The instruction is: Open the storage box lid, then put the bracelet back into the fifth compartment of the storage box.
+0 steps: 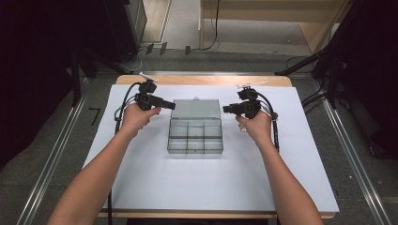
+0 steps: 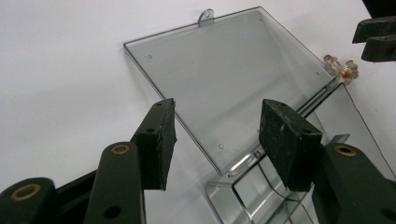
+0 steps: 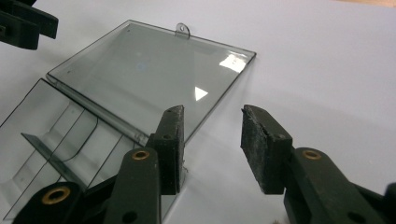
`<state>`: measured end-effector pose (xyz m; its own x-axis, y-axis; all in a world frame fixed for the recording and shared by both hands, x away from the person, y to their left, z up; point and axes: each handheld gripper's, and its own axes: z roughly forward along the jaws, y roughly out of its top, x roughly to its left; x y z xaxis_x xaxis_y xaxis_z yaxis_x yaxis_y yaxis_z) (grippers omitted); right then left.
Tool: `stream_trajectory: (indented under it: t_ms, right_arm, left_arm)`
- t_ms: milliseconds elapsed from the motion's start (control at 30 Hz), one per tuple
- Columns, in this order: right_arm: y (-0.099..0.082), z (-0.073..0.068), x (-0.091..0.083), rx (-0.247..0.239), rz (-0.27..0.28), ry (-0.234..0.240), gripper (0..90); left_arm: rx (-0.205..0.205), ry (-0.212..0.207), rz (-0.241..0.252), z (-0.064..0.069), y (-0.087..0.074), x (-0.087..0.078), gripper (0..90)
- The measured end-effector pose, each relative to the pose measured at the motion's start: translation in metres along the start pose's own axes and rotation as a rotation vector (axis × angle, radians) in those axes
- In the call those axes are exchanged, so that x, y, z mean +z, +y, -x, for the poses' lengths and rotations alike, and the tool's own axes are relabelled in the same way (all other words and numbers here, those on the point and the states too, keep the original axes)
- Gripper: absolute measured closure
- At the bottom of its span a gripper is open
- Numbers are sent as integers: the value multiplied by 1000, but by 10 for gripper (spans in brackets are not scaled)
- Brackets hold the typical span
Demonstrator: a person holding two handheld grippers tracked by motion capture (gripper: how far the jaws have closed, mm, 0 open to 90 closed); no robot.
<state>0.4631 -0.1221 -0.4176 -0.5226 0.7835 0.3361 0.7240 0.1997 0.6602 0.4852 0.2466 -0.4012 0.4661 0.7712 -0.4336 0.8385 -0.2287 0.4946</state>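
A clear plastic compartment box [image 1: 195, 137] lies on the white sheet with its lid [image 1: 196, 109] folded open, flat on the far side. My left gripper [image 1: 171, 105] hovers at the lid's left edge, jaws open, nothing between them. In the left gripper view its gripper [image 2: 217, 119] looks over the lid [image 2: 224, 70] toward the hinge. My right gripper [image 1: 226, 109] hovers at the lid's right edge, also open and empty. In the right gripper view its gripper [image 3: 212, 126] frames the lid's corner [image 3: 140, 70] and the divided base [image 3: 46, 140]. The compartments look empty.
A white sheet [image 1: 187, 187] covers the wooden table [image 1: 202, 79]. A small cluster of translucent orange beads [image 2: 343, 67] lies on the sheet by the lid's right corner. Metal rails and cables run along the floor on both sides.
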Motion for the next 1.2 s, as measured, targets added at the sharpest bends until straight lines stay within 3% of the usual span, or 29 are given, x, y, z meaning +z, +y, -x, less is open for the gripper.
stream_trajectory:
  t_ms: [67,400,533,733,800,1067,1200]
  right_arm:
    - [-4,-1,-4,-6,13,7,615]
    - [-18,-10,-23,-61,20,1,601]
    - [-24,-11,-29,-80,28,-1,587]
    - [-32,-11,-39,-90,19,-15,577]
    - [-34,-10,-42,-85,16,-22,575]
    - [-40,0,-49,-86,-5,-62,552]
    - [-42,8,-49,-78,-33,-76,531]
  left_arm:
    - [25,10,-18,3,-1,-2,457]
    - [101,13,15,24,-17,-17,450]
    - [128,38,19,31,-27,-23,449]
    - [118,12,23,32,-46,-24,448]
    - [124,20,4,32,-47,-24,443]
    - [145,-18,32,36,-55,-28,436]
    - [136,-11,35,36,-60,-31,437]
